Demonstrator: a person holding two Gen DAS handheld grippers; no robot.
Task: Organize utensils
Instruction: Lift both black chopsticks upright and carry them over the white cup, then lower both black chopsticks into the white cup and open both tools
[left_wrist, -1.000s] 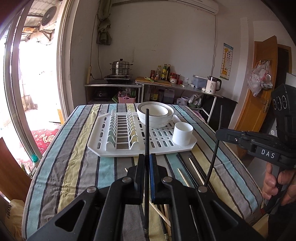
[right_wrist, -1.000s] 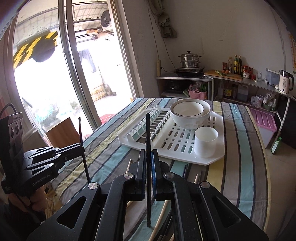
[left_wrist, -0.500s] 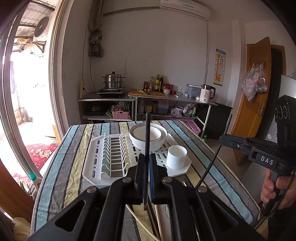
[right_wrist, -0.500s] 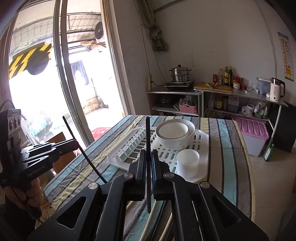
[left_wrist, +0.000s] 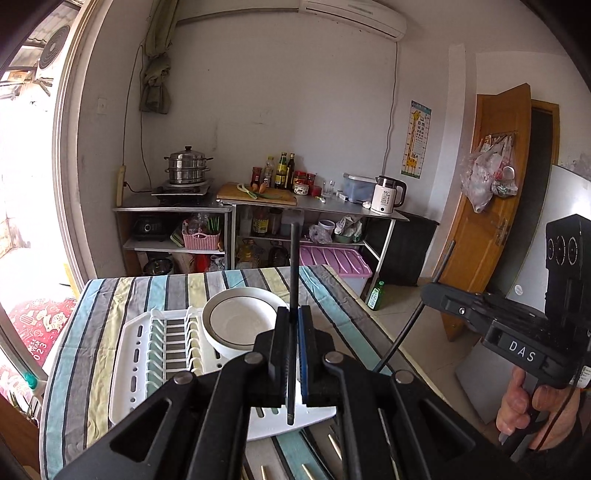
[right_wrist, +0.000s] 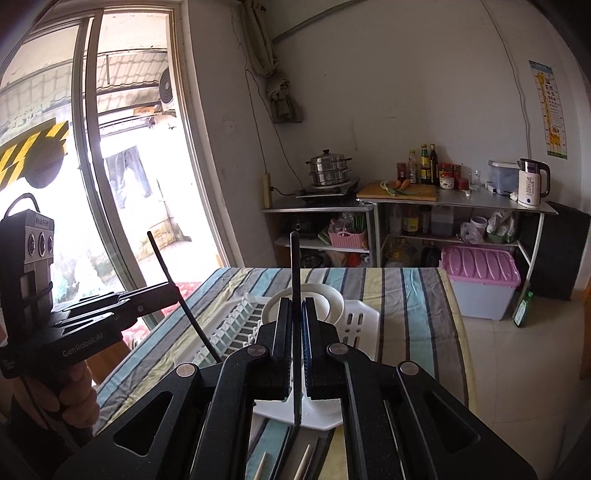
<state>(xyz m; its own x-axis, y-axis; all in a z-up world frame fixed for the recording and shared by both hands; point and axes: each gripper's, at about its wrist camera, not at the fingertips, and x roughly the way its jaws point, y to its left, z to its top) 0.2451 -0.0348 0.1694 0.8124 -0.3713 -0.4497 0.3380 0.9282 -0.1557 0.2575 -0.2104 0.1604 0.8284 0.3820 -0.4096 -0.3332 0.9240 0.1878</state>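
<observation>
My left gripper (left_wrist: 291, 317) is shut on a black chopstick (left_wrist: 293, 266) that stands upright between its pads, high above the table. My right gripper (right_wrist: 295, 310) is shut on another black chopstick (right_wrist: 295, 266), also upright. Each gripper shows in the other's view, the right (left_wrist: 430, 291) and the left (right_wrist: 173, 290), each holding its stick tilted. A white dish rack (left_wrist: 129, 350) holds stacked white bowls (left_wrist: 236, 325). Several chopsticks (left_wrist: 334, 441) lie on the striped tablecloth in front of the rack. The white cup is hidden behind the grippers.
The striped table (left_wrist: 85, 332) ends at a sliding glass door on the left. A metal shelf (left_wrist: 258, 206) with pot, bottles and kettle stands behind it. A pink-lidded box (right_wrist: 480, 280) and green bottle (right_wrist: 522, 308) sit on the floor at right.
Both grippers have risen and tilted up with their chopsticks. The table and rack have dropped lower in both views, and the cup has gone behind the jaws.
</observation>
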